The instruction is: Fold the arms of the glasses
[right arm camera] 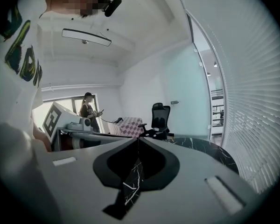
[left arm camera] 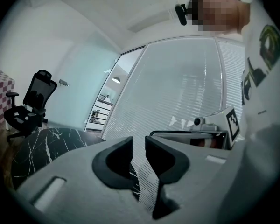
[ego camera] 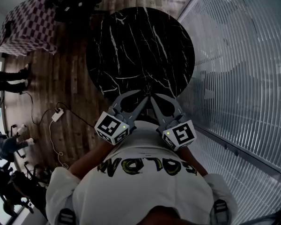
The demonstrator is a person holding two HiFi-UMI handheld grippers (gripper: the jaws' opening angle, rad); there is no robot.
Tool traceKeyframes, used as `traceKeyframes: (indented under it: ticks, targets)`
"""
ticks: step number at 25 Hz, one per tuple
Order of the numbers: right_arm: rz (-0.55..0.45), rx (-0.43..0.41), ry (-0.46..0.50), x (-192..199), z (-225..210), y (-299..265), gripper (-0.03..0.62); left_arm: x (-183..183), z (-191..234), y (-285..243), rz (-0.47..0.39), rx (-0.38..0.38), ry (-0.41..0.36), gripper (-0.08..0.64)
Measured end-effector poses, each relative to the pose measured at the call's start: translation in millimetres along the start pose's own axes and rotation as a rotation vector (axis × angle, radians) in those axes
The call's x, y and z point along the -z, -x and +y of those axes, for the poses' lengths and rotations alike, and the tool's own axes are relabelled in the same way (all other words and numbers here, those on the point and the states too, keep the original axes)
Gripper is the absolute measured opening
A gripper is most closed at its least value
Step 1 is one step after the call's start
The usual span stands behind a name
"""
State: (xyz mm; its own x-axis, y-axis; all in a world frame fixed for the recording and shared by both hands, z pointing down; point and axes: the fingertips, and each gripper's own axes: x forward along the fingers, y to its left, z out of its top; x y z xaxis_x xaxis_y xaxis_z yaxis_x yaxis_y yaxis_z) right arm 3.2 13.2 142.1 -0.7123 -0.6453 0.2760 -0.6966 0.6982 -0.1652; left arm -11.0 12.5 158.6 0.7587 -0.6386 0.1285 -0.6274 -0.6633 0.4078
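Observation:
No glasses show in any view. A round black marble table stands in front of me, and its top looks bare. I hold both grippers close to my chest over the table's near edge, with their tips almost meeting. My left gripper has its jaws a narrow gap apart with nothing between them. My right gripper is shut, tips touching, and holds nothing. The table's edge also shows in both gripper views.
A glass wall with white blinds runs along the right. On the wood floor to the left lie a cable and power strip. A checkered-cloth table and an office chair stand beyond. A person stands far off.

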Motion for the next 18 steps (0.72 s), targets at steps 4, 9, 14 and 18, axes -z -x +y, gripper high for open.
traceKeyframes:
  ticks: [4, 9, 14, 18]
  targets:
    - [0.004, 0.003, -0.009, 2, -2, 1, 0.005, 2, 1, -1, 0.007, -0.007, 0.009, 0.081]
    - [0.013, 0.008, -0.012, 3, -3, -1, 0.005, 4, 6, 0, 0.013, -0.020, 0.026, 0.081]
    - [0.016, 0.007, -0.019, 7, -6, -3, 0.002, 8, 10, -2, 0.019, -0.033, 0.029, 0.080]
    - [0.012, 0.008, -0.013, 5, -8, -5, 0.002, 7, 14, -3, 0.024, -0.035, 0.032, 0.078]
